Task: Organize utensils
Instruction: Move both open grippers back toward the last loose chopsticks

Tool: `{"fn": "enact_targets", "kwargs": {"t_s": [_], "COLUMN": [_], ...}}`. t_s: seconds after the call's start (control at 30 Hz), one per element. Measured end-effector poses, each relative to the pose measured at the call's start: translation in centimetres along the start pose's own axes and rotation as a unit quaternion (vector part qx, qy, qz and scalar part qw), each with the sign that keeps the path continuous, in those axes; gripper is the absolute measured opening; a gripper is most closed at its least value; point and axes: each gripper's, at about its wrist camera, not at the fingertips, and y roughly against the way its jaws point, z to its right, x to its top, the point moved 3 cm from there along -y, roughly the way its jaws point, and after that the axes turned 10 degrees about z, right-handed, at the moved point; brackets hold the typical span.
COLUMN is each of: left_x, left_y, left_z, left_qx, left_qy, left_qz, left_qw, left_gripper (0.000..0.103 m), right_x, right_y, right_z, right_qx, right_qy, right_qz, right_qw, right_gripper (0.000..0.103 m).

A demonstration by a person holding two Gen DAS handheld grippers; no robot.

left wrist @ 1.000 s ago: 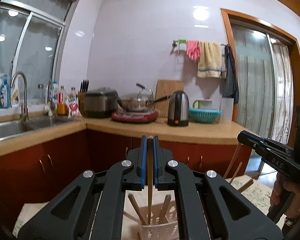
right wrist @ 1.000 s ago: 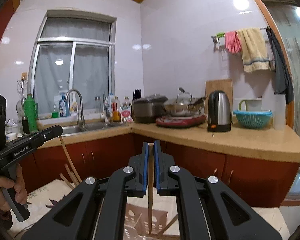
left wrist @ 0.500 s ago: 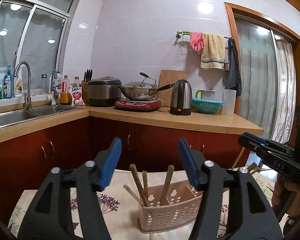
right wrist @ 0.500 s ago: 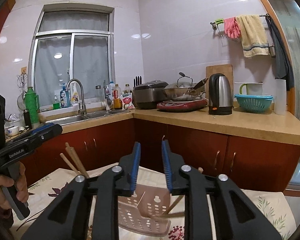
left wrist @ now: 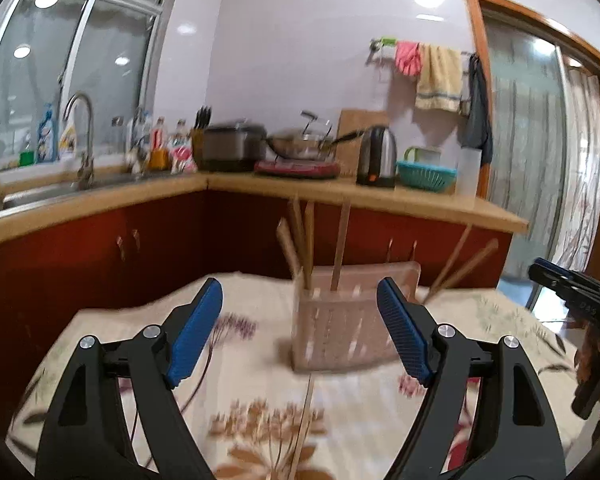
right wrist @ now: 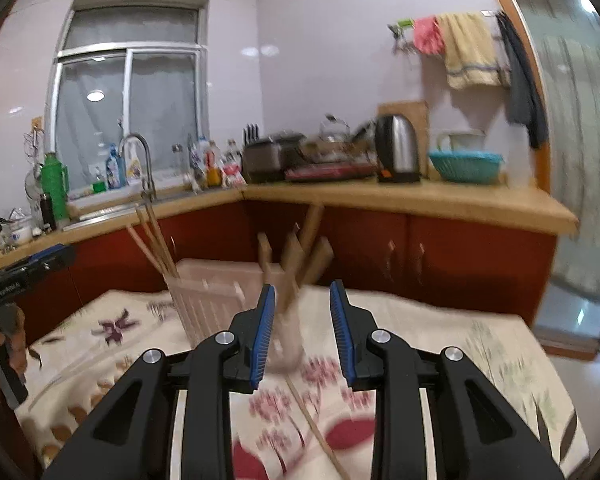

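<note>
A pale perforated utensil holder (left wrist: 342,320) stands on the flowered tablecloth (left wrist: 240,380) with several wooden chopsticks (left wrist: 308,240) upright in its compartments. It also shows in the right wrist view (right wrist: 212,300), with chopsticks (right wrist: 156,240) at its left end and more chopsticks (right wrist: 300,256) at its right end. One loose chopstick (left wrist: 304,428) lies on the cloth in front of the holder; one (right wrist: 316,428) also lies below my right gripper. My left gripper (left wrist: 300,332) is wide open and empty. My right gripper (right wrist: 302,328) is open and empty, just before the holder.
A red-fronted kitchen counter (left wrist: 380,196) runs behind the table with a kettle (left wrist: 376,156), a wok, a rice cooker and a teal basket (left wrist: 426,176). A sink (left wrist: 60,192) is at the left. The other hand-held gripper (left wrist: 572,296) shows at the right edge.
Both grippers were shut on upright chopsticks, then opened and let them go into the holder. Both have since pulled back and tilted down toward the table; the left jaws opened wider.
</note>
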Motion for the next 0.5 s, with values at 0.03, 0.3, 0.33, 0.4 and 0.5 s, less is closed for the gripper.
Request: {"fn": "enact_targets", "kwargs": {"t_s": [0.03,0.3,0.33,0.4,0.5], "left_x": [-1.0,-7.6,-8.4,-9.6,-11.6], "left_y": [0.4,4.0,4.4,4.9,5.6], "left_z": [-0.2,-1.8,-2.0,-2.3,-2.6], "left_qx": [0.005,0.044,0.046,0.050,0.051], "left_qy": [0.003,0.002,0.003,0.002,0.005], "left_qz": [-0.011,-0.076,-0.085,-0.099,-0.125], "left_qw": [0.9999,0.9961,0.9953,0.9938,0.9909], "left_gripper": [0.078,0.078,0.078,0.078,0.078], "right_x": [-0.8,-8.6,-9.4,-10.7,-12.6], "right_y": [0.4,4.3,4.6,5.3,5.8], "right_z": [0.5,3.2,3.5,4.0,4.7], "right_qx": [-0.005,-0.044,-0.048,-0.055,-0.064], "right_qy": [-0.003,-0.007,-0.010,-0.019,-0.028], "right_qz": [-0.009,-0.083,-0.091,-0.105,-0.128], "right_qw": [1.000,0.996,0.995,0.993,0.989], "right_gripper": [0.030,0.030,0.030,0.030,0.030]}}
